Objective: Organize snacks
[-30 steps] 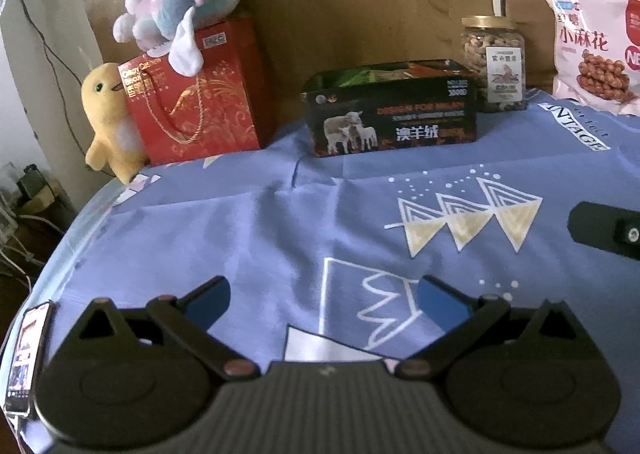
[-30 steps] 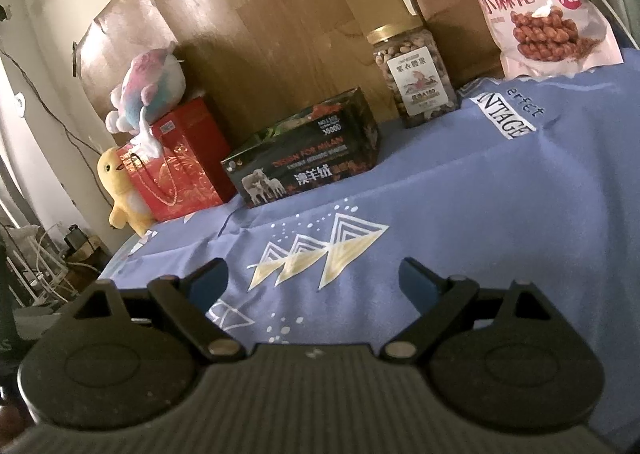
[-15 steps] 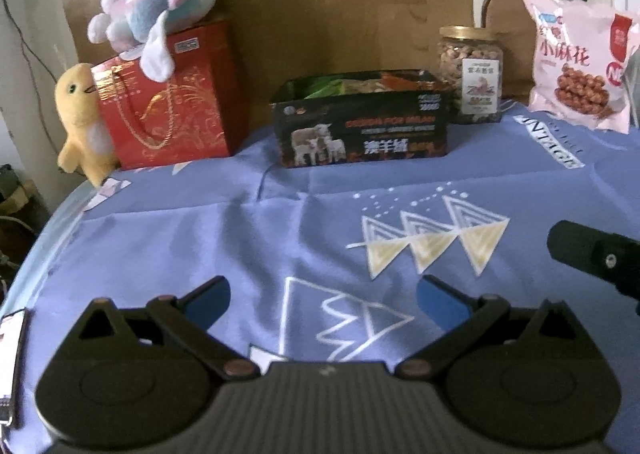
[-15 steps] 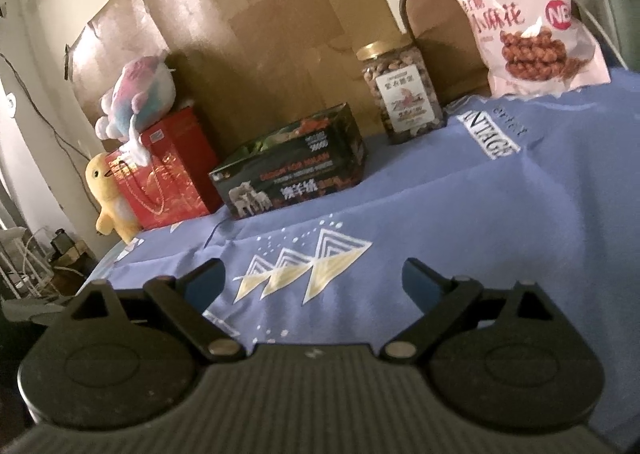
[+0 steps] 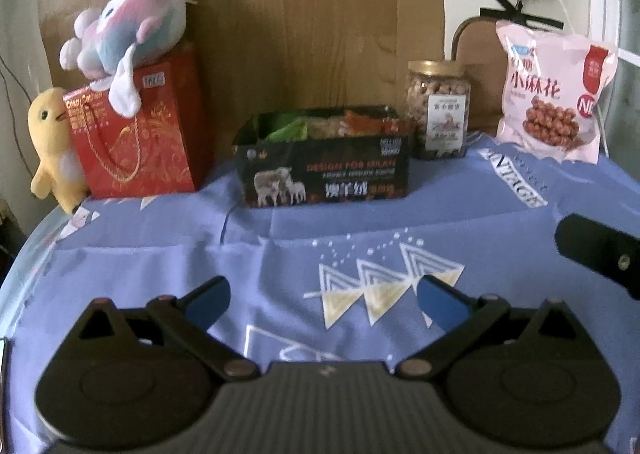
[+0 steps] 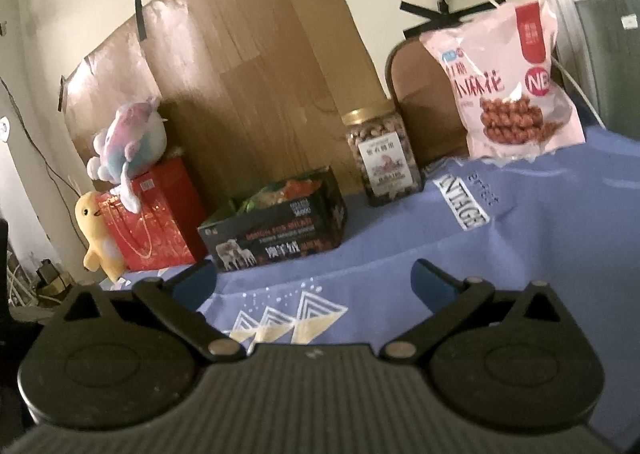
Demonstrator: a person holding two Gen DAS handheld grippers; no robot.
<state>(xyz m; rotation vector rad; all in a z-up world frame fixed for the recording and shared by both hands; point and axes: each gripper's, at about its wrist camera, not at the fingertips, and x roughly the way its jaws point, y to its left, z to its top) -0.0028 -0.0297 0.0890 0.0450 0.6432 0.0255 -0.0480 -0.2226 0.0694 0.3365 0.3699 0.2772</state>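
A black box (image 5: 324,170) (image 6: 276,230) with sheep printed on its side stands open-topped at the back of the table, filled with snack packets. To its right stands a gold-lidded jar of nuts (image 5: 438,108) (image 6: 382,158), and further right a pink snack bag (image 5: 554,102) (image 6: 508,82) leans upright. My left gripper (image 5: 322,300) hangs open over the blue cloth, well short of the box, with nothing between its fingers. My right gripper (image 6: 314,280) is also empty, its jaws still opening wide; a black part of it (image 5: 600,254) shows at the right edge of the left wrist view.
A red gift bag (image 5: 136,134) (image 6: 154,222) with a pastel plush (image 5: 128,28) on top and a yellow duck plush (image 5: 52,146) beside it stands at the back left. Brown board (image 5: 312,14) covers the wall behind. The blue tablecloth (image 5: 280,238) ends at a rounded left edge.
Both grippers have risen and tilted up, so the box, jar and pink bag sit lower and more central in view. The right gripper's fingers have spread slightly wider.
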